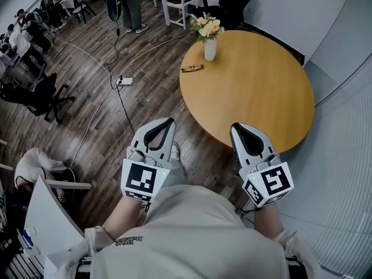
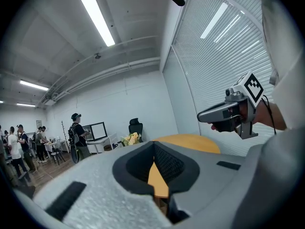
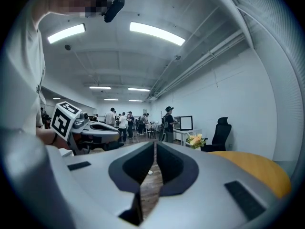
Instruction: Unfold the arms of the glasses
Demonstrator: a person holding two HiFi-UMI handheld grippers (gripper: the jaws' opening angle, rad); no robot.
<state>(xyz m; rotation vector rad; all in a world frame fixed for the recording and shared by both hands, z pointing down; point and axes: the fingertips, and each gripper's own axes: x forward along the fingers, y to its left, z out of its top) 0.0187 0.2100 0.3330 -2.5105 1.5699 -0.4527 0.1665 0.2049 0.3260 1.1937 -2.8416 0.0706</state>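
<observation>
At the table's (image 1: 256, 86) eleven o'clock edge lie the glasses (image 1: 192, 68), dark-framed and small from my head view; I cannot tell how their arms are set. Just beside them, toward one o'clock, stands a white vase (image 1: 210, 50) of flowers (image 1: 206, 27). I hold both claws low against my body, well apart from the glasses. The left gripper (image 1: 168, 122) points toward twelve over the wood floor (image 1: 104, 115), off the table's seven o'clock side. Its own view shows the jaws closed tip to tip on nothing. The right gripper (image 1: 235, 127) points at the table's six o'clock rim, jaws likewise pressed together and empty.
</observation>
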